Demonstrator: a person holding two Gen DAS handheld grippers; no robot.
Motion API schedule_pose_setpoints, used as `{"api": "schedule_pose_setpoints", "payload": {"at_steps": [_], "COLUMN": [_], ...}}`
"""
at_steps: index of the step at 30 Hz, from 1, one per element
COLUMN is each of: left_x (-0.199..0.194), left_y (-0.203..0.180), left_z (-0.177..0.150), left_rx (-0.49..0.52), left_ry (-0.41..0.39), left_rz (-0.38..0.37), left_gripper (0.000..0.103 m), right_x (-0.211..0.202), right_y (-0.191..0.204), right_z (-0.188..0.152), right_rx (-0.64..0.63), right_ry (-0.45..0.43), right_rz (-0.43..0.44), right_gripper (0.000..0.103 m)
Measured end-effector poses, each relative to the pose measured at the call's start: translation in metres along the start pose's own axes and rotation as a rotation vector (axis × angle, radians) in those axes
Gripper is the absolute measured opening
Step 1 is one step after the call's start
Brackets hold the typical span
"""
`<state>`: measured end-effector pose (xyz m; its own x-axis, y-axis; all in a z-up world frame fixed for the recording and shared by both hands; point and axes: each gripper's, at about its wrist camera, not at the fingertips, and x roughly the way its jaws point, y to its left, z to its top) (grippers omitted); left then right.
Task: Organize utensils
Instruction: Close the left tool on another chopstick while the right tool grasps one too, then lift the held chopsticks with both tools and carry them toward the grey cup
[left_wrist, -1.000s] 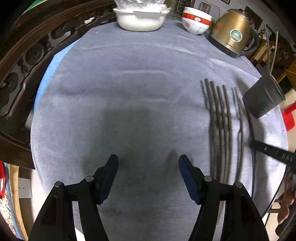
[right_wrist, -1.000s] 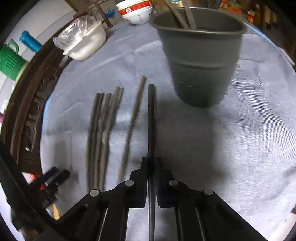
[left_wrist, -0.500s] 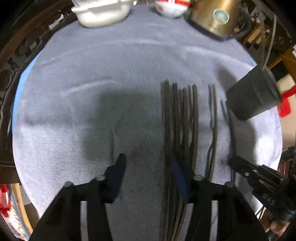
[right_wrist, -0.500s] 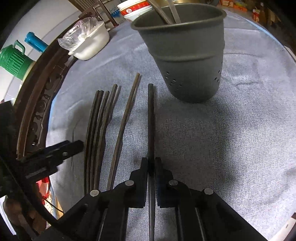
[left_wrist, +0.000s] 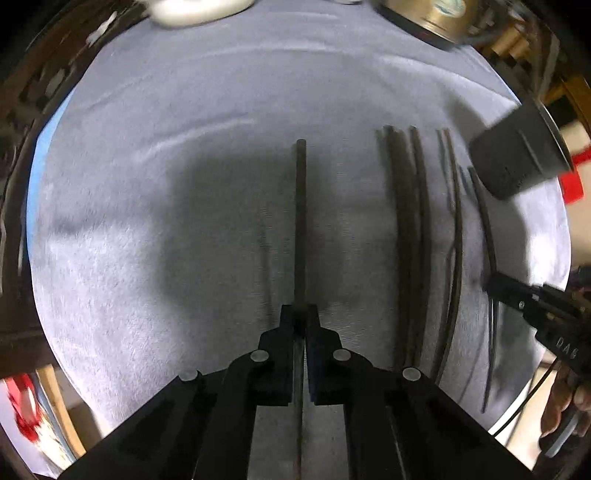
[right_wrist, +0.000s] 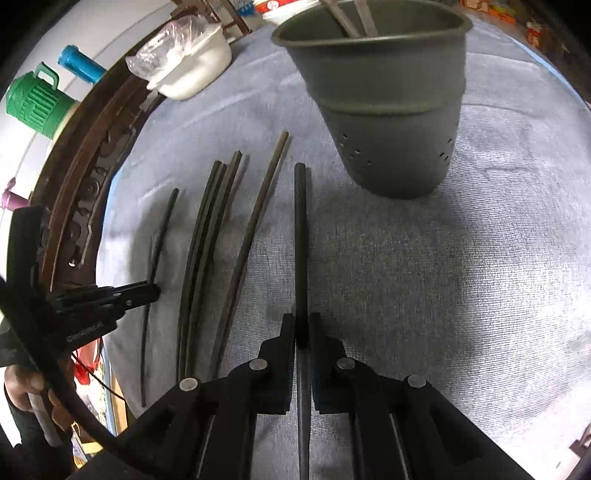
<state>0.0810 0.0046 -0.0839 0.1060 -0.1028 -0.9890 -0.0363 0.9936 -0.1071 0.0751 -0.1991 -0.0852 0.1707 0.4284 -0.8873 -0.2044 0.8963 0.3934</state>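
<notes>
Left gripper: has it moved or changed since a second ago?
Yes. The left gripper, open over bare cloth then, has swung right toward the chopstick row and shut its jaws on one chopstick, now apart from the row.

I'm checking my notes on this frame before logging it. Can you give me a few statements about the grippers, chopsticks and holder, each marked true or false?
1. The left gripper is shut on a chopstick. True.
2. The right gripper is open and empty. False: it grips another chopstick.
3. The grey utensil holder is empty. False: utensils stand in it.
4. Loose chopsticks lie on the cloth. True.
</notes>
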Motion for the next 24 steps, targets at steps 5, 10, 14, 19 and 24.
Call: {"api": "schedule_pose_setpoints", "payload": {"at_steps": [5,10,14,19,24], "left_x": [-0.01,-0.002,0.001,0.007,0.005], "left_y": [0.013,0.017,0.017,0.035,0.048], "left_z": [0.01,0.028,0.033,0.032,0.03], "left_rx": [-0.034,-0.016,0.007,0.044,0.026], "left_ry": [-0.01,-0.013,-0.019,-0.022,-0.025], "left_rz": [-0.027,-0.027,-0.028,-0.059,-0.087], "left_gripper": [0.022,0.022,0.007,0.006,0.006], "right_x": [0.005,0.013,0.02,0.029,0.032], "right_y": [0.017,0.026,0.038,0.047,0.055], "right_z": [0.015,0.028,0.037,0.052,0.06], "right_rx": [-0.035,-0.025,-0.043,-0.083,-0.099], "right_ry": [0.069,0.075,0.087,0.103,0.088], "right_rz": [-0.094,-0.145,-0.186,-0.21,-0.204], "right_gripper": [0.011,0.013,0.013,0.009,0.007]}}
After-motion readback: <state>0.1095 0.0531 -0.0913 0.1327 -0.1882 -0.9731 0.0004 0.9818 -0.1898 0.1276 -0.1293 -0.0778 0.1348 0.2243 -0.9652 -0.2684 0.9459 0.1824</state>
